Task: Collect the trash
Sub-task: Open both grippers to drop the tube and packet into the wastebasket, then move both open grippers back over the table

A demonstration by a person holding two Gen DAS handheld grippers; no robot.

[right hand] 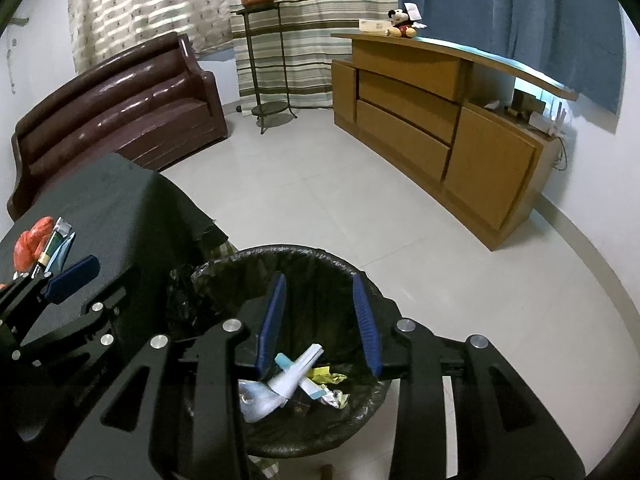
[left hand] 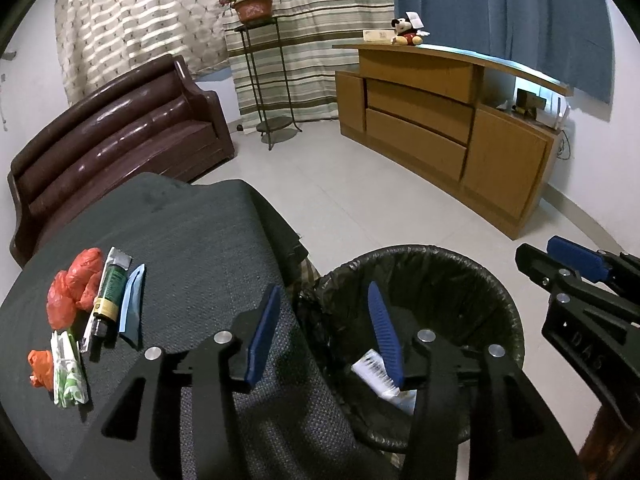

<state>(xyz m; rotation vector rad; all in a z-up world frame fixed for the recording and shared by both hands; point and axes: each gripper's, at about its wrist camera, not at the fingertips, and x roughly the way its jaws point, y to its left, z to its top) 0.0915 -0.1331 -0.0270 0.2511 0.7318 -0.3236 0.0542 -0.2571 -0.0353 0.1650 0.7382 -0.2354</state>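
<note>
Just below both tools gapes the black-lined trash bin (right hand: 360,408), its rim hard against the draped edge of the dark cloth-covered table (left hand: 192,240) on the left. Beyond the bin's far rim, bare pale tile floor (right hand: 320,200) runs open to the furniture.

The left gripper (left hand: 326,336) hangs over the seam between table edge and bin, its 2 blue pads partly apart with nothing between them; a white barcoded wrapper (left hand: 370,364) lies in the bin under its right pad. The right gripper (right hand: 318,324) hangs over the bin's mouth, jaws likewise partly apart and empty. Below it, inside the bin, lie a white-and-blue tube (right hand: 298,372), a yellow wrapper (right hand: 326,374) and some crumpled pale plastic that is blurred, possibly a bag.

To the left of the left gripper, on the table, waits more trash: 2 orange plastic lumps (left hand: 74,284), a green tube (left hand: 110,296), a light blue sachet (left hand: 132,304) and a green-and-white packet (left hand: 70,376).

Farther off stand a brown leather sofa (left hand: 120,132) at left, a metal stand bearing a potted plant (left hand: 252,4) ahead, and a wooden cabinet (left hand: 440,120) at right with a plush mouse toy (left hand: 406,32) on top.
</note>
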